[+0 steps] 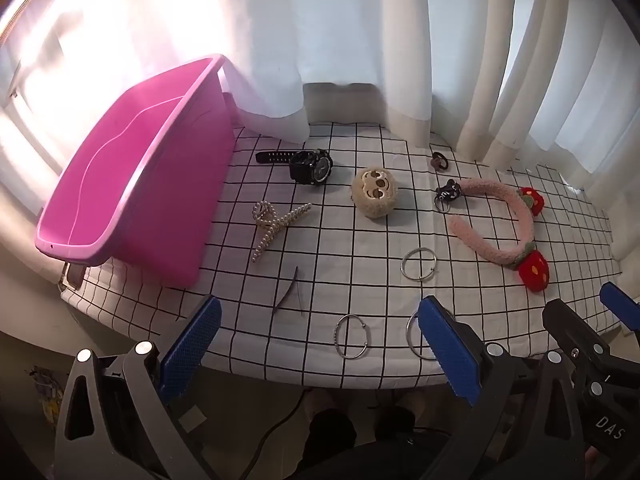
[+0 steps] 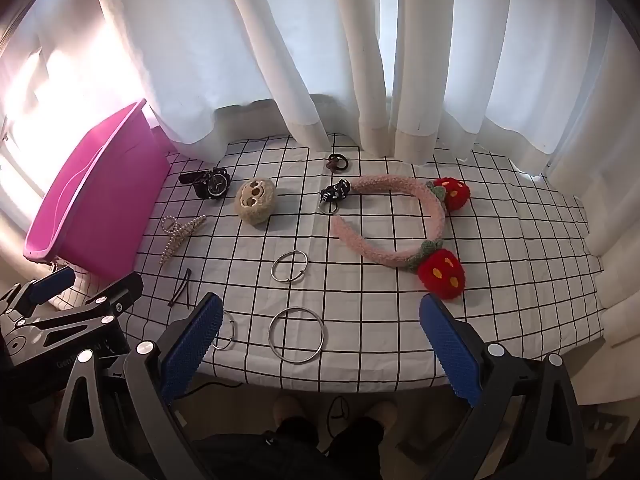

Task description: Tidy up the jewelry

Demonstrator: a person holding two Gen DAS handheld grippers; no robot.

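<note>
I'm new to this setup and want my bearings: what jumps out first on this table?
The big pink tub at the left edge of the checked cloth dominates. On the right lies a fuzzy pink headband with two red strawberry pompoms. Silver bangles glint near the front edge.

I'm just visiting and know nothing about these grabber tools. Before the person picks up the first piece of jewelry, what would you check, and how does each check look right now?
1. Left gripper open and holding nothing: ok.
2. Right gripper open and holding nothing: ok.
3. Pink bin has room: ok, the part of its inside in view is bare.
4. Pieces lie apart for single picks: mostly ok; the black charm touches the end of the pink headband.
5. Near bangles within easy reach: ok; the large ring lies just ahead of the right gripper, and the thin bangle sits ahead of the left.
6. Grippers clear of each other: ok, side by side, not touching.
</note>
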